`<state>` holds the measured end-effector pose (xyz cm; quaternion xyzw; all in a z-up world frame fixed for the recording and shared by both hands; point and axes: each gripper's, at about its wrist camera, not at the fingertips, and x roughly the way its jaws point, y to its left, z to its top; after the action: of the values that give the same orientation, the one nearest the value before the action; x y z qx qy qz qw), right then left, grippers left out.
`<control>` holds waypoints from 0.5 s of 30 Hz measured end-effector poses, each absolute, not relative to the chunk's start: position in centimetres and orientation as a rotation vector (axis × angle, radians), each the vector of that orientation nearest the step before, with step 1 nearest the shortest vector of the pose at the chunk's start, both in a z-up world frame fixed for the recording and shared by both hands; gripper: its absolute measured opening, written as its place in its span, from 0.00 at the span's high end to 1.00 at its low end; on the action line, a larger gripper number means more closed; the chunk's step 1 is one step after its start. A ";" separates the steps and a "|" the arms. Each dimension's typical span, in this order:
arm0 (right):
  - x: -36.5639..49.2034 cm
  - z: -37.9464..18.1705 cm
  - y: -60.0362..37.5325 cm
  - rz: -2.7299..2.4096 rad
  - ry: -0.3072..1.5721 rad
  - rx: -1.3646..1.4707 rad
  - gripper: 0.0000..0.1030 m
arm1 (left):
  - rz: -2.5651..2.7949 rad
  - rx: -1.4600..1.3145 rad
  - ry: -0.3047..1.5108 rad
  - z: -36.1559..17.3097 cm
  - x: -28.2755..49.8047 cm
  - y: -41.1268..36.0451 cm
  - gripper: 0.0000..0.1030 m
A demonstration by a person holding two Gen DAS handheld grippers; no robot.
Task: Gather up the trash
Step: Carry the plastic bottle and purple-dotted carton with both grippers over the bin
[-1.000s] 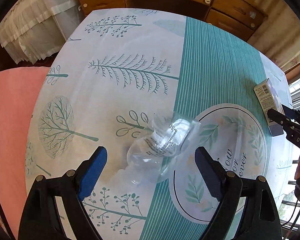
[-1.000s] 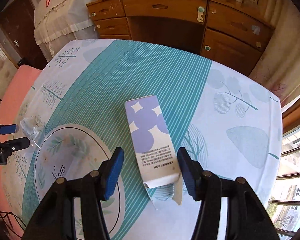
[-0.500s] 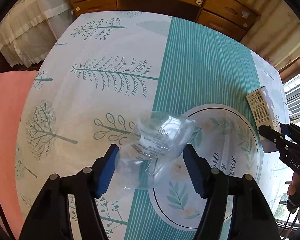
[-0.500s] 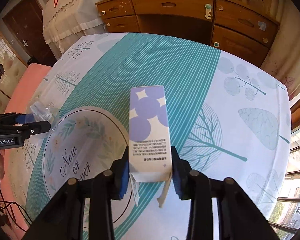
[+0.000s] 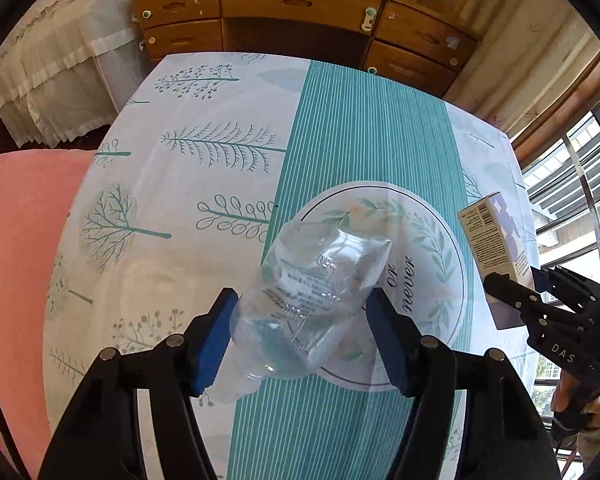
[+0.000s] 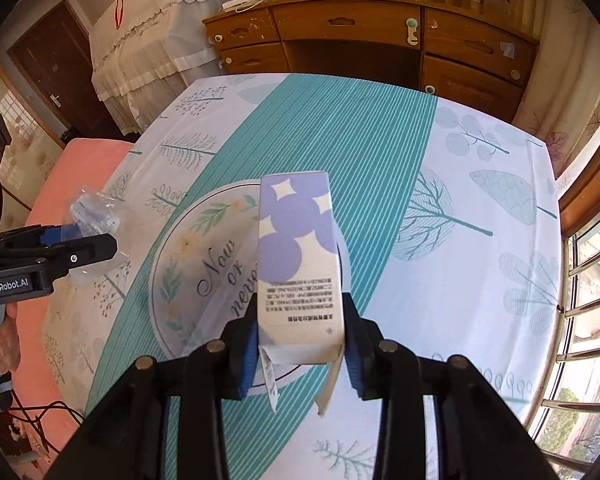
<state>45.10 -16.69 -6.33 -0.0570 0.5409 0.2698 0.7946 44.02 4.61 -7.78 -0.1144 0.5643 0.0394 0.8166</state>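
Note:
A crushed clear plastic bottle [image 5: 316, 284] is pinched between the blue pads of my left gripper [image 5: 300, 320] and hangs above the table [image 5: 220, 168]. From the right wrist view the same bottle [image 6: 94, 212] shows at the far left in that gripper [image 6: 82, 242]. A white carton with purple dots [image 6: 296, 256], its bottom flaps hanging open, is clamped in my right gripper [image 6: 300, 344], lifted off the cloth. In the left wrist view the carton [image 5: 496, 240] and the right gripper [image 5: 516, 288] appear at the right edge.
The table wears a white and teal cloth with tree prints and a round "Now or never" emblem [image 6: 204, 264]. A wooden desk with drawers [image 6: 364, 40] stands behind it, a pink cushion [image 5: 20, 240] to the left, window bars [image 6: 580, 280] to the right.
Both grippers closed on their items, the left on the bottle and the right on the carton. Both then rose off the table, so the items now hang above the cloth.

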 end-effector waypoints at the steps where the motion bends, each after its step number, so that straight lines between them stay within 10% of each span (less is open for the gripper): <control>1: 44.2 -5.8 -16.6 0.578 1.159 -0.116 0.65 | 0.078 -0.243 1.197 -7.2 43.2 4.5 0.38; 15: 28.5 0.5 -14.2 0.512 1.095 -0.002 0.65 | -0.072 -0.243 1.081 0.0 29.1 6.2 0.38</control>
<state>28.46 -14.25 0.52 -0.0010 0.5148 0.2409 0.8228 29.13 6.23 -0.04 -0.1153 0.5133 -0.0341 0.8498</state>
